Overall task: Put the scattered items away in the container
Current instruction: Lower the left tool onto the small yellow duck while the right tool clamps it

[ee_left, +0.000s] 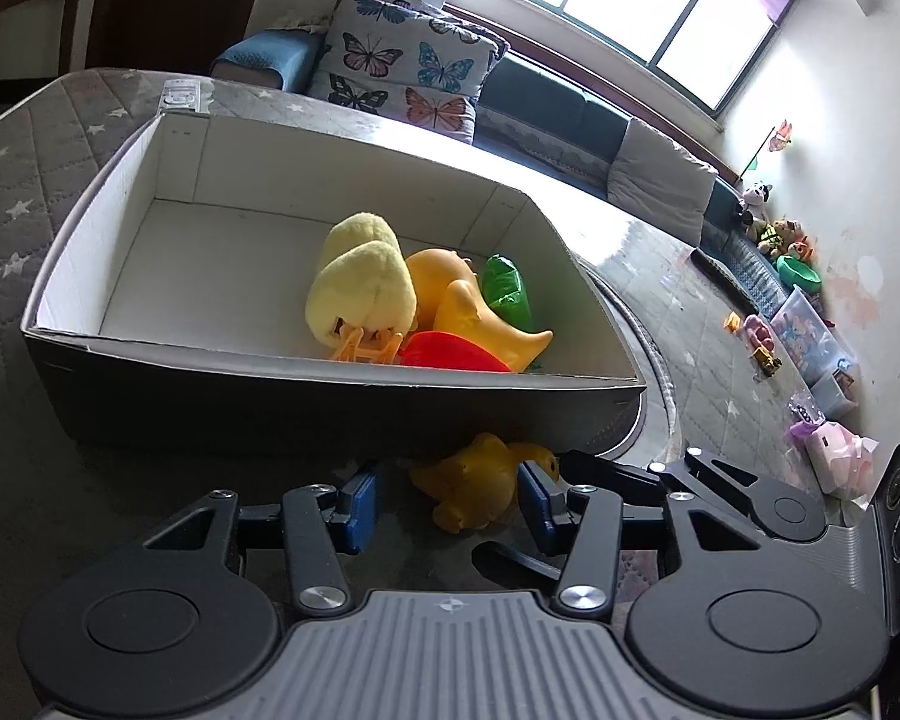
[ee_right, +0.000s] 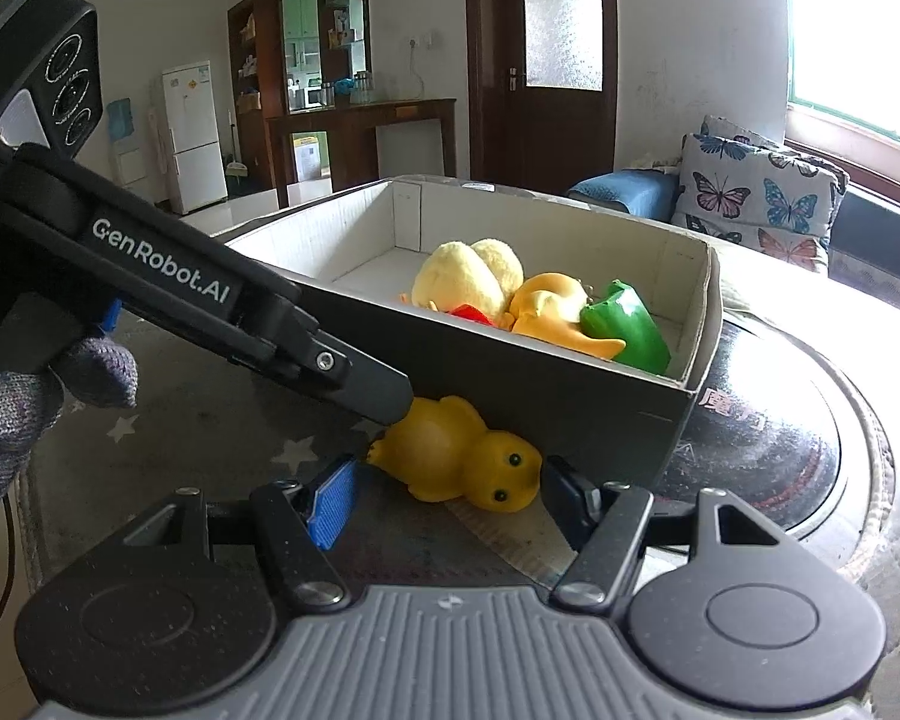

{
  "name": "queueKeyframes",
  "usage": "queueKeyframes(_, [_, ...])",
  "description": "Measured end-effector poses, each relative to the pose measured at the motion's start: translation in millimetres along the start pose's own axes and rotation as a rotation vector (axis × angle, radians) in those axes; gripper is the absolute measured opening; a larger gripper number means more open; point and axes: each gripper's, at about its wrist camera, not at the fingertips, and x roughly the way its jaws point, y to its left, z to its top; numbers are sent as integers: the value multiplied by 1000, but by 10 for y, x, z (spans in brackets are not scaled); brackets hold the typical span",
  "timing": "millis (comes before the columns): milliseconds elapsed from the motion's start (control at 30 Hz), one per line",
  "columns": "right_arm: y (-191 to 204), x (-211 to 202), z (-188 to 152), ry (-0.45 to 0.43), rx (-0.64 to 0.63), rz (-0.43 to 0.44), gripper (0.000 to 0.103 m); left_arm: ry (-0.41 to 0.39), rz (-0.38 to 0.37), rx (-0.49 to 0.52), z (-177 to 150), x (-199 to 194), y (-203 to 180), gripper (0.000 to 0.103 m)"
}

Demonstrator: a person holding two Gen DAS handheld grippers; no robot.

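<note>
Last loose item I can see near the box: the duck, lying on its side on the mat, tight against the outer wall of the box, head toward 3 o'clock in the right view.

Left gripper: jaws apart, straddling the duck's body, pads not obviously touching it. Right gripper: also apart, duck just ahead between its fingertips.

You only need one gripper on this. My call: take it with the left, since that one is already around the body.
- Close on the fat middle, not head or tail; it looks like smooth rubber and will likely squirt out of an off-centre pinch.
- Pull away from the wall before lifting, else the rim catches it.
- Drop at the bare end of the box, 10 o'clock in the left view. The plush, second duck, green toy and red piece crowd the other end.

Unclear:
- The left finger hides the duck's tail in the right view.
- Duck's underside and actual pad contact unseen.
- Red piece mostly behind the rim; can't identify.
- Other clutter on the far surface, too small to name.
</note>
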Motion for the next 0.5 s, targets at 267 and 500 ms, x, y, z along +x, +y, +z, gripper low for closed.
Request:
queueKeyframes(267, [-84, 73, 29, 11, 19, 8, 68, 19, 4, -22, 3, 99, 40, 48])
queueKeyframes(500, [-64, 65, 12, 18, 8, 26, 68, 21, -17, -26, 7, 120, 81, 41])
